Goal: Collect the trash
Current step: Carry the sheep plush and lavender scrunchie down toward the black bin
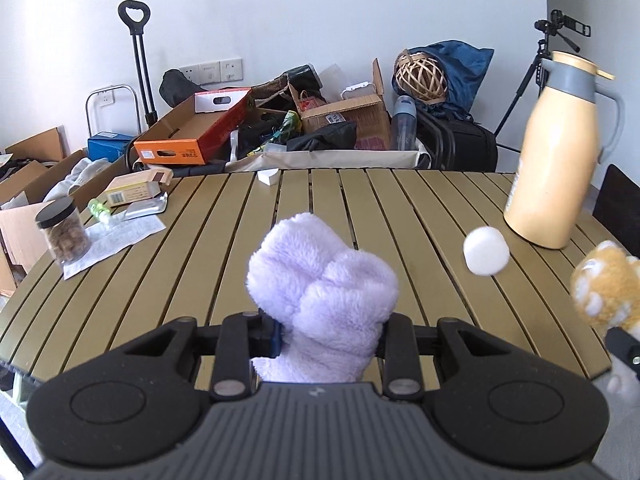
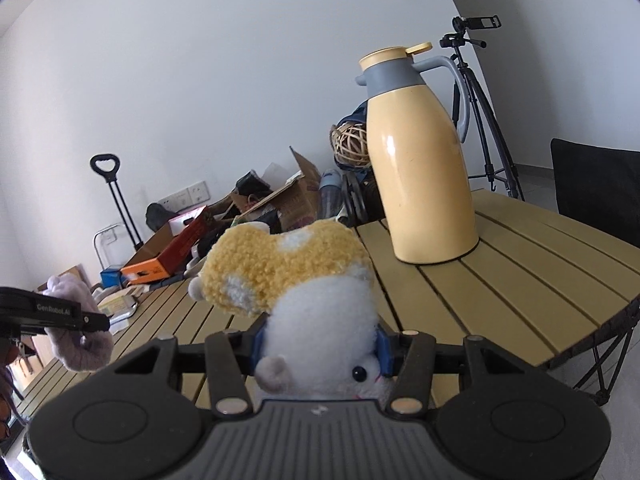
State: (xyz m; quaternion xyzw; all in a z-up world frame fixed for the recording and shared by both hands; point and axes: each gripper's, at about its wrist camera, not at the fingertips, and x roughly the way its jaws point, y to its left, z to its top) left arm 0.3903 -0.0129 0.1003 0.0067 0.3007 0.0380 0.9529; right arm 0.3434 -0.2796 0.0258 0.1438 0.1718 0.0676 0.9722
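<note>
Cardboard boxes [image 1: 32, 168] at the far left run off the frame edge with their contents too jumbled to name, and nearby on the slatted table [image 1: 200, 240] a clear black-lidded jar [image 1: 64, 232] holds brown bits that I cannot identify. At centre the left gripper [image 1: 328, 332] is clamped on a lilac plush toy [image 1: 320, 288] that hides its fingertips, held above the table, with a white foam ball [image 1: 486, 250] lying further right beside the closed yellow jug [image 1: 556, 152], whose contents are unseen. The right gripper [image 2: 320, 346] pinches a yellow-and-white plush hamster [image 2: 304, 292] upside down over the table edge, its face partly hidden behind the gripper body.
</note>
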